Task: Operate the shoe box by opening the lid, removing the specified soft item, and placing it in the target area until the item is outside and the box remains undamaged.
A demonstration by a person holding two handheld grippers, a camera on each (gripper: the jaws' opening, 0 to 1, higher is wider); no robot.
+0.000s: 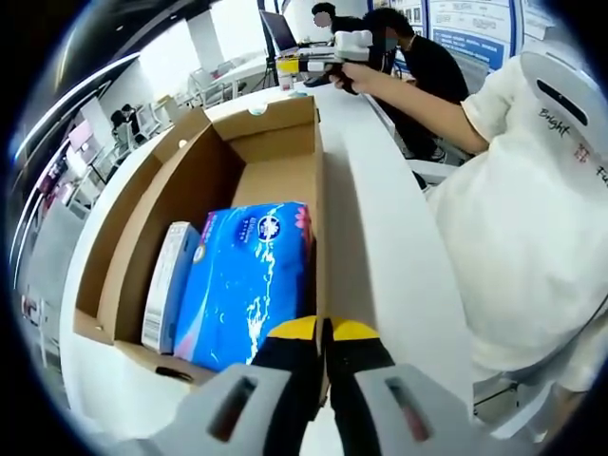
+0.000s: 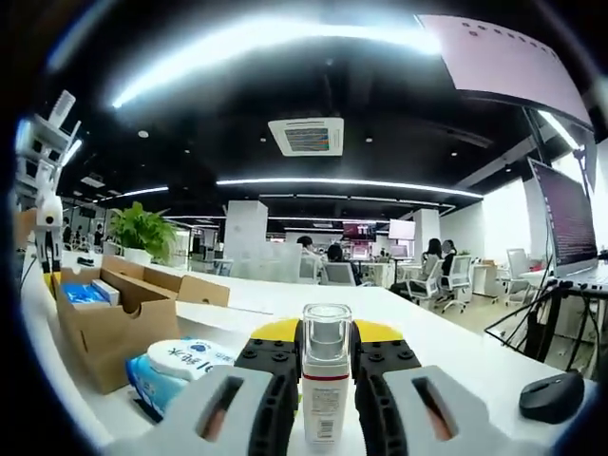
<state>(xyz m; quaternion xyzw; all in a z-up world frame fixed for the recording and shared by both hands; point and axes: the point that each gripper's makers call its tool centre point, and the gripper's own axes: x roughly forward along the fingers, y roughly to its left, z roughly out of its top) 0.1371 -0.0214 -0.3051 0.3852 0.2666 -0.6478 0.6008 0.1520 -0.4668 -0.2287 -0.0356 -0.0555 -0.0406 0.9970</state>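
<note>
The open cardboard shoe box [image 1: 190, 180] lies on a white table [image 1: 380, 237], its flaps spread out. Inside it are a blue soft tissue pack [image 1: 247, 280] and a slim white and blue carton [image 1: 169, 285]. My left gripper [image 1: 323, 347] is at the near end of the box's right wall, shut on the wall's edge. My right gripper [image 2: 326, 366] is shut on a small white bottle with a clear cap [image 2: 326, 380], held upright. In the right gripper view the box [image 2: 104, 318] is at the left, with the left gripper [image 2: 43, 214] over it.
A second blue and white tissue pack [image 2: 180, 366] lies on the table beside the box. A black mouse [image 2: 556, 394] sits at the right. A person in a white shirt [image 1: 532, 209] stands by the table's edge. Office desks, chairs and a plant are behind.
</note>
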